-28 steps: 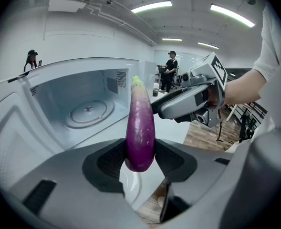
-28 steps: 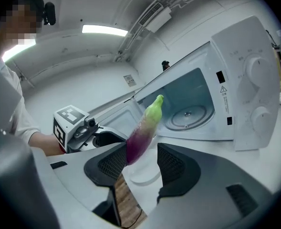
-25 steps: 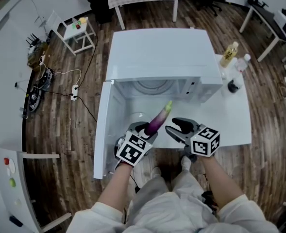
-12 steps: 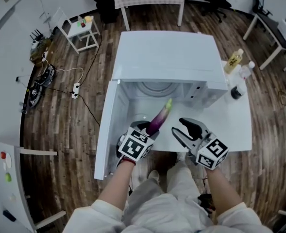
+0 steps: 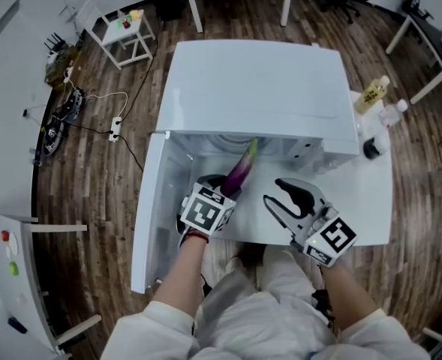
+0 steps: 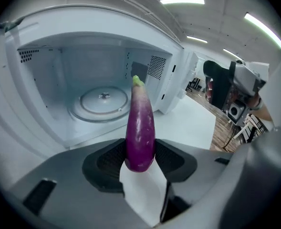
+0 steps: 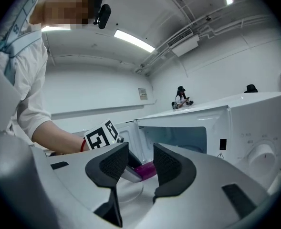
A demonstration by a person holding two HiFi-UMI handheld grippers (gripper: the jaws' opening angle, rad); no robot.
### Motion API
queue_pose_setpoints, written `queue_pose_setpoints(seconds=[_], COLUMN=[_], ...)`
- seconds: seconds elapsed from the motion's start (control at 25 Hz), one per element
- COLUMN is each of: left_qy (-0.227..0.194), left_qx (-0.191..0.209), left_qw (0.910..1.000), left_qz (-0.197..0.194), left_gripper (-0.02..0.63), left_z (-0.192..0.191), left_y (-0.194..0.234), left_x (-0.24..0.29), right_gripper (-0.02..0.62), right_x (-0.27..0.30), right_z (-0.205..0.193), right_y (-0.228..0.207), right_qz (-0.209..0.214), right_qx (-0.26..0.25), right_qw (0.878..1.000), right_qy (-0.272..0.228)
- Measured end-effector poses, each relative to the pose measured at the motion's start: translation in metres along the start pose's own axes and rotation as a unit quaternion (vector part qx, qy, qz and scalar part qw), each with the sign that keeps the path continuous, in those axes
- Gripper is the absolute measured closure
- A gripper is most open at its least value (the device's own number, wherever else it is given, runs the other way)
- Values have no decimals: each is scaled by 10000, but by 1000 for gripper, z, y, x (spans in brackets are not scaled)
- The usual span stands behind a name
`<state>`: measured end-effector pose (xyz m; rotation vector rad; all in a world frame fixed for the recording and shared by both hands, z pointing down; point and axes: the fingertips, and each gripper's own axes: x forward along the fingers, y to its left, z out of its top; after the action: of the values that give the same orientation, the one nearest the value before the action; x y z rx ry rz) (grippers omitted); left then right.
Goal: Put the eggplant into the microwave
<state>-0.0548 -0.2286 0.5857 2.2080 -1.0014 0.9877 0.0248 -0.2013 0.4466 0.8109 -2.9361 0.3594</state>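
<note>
The purple eggplant (image 5: 239, 172) with a green tip sticks out of my left gripper (image 5: 222, 195), which is shut on its thick end. Its tip reaches the open mouth of the white microwave (image 5: 258, 88). In the left gripper view the eggplant (image 6: 140, 128) stands between the black pads, pointing at the glass turntable (image 6: 101, 105) inside the cavity. My right gripper (image 5: 277, 193) hovers beside it to the right over the table. Its jaws are closing with nothing between them. The right gripper view shows the right gripper (image 7: 140, 152), and behind it the eggplant (image 7: 147, 170).
The microwave door (image 5: 147, 223) hangs open to the left. On the white table (image 5: 363, 201), right of the microwave, stand a yellow bottle (image 5: 372, 94), a clear bottle (image 5: 393, 112) and a small dark jar (image 5: 371, 149). Cables and a small side table sit on the wooden floor.
My left gripper has carried the eggplant forward, so its tip now reaches the microwave's opening. The right gripper has risen and rolled a little, and its jaws have narrowed.
</note>
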Motion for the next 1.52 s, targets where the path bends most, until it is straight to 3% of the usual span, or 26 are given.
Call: queue_pose_setpoints(seconds=[0.16,0.44,0.68,0.88,1.24,1.52], left_qy=[-153,75,-74,-272,-613,-569], left_qx=[-102,-297,-913,-1137,-1067,-953], left_qw=[9998,9994,9956,9927,9910,9926], left_qz=[82,187,193,307,521,491], left_gripper=[408,408,408,408,405,379], left_z=[19,35,47,57,68,65], left_y=[12,30,40,47,55,53], left_x=[11,30,41,45,45,40], right_gripper=[416,419,420,422,423,423], right_x=[3,2,1,-2,-6,0], right_z=[-3,-10,-11,-14,-15,-13], right_y=[-5,-10,-9,-7,-8,-11], right_qz=[80,87,27,-12,-131,-189], right_qx=[15,164,212,286,345,330], right_qw=[9999,9997,9997,9995,9992,9991], right_qy=[62,153,133,160,181,173])
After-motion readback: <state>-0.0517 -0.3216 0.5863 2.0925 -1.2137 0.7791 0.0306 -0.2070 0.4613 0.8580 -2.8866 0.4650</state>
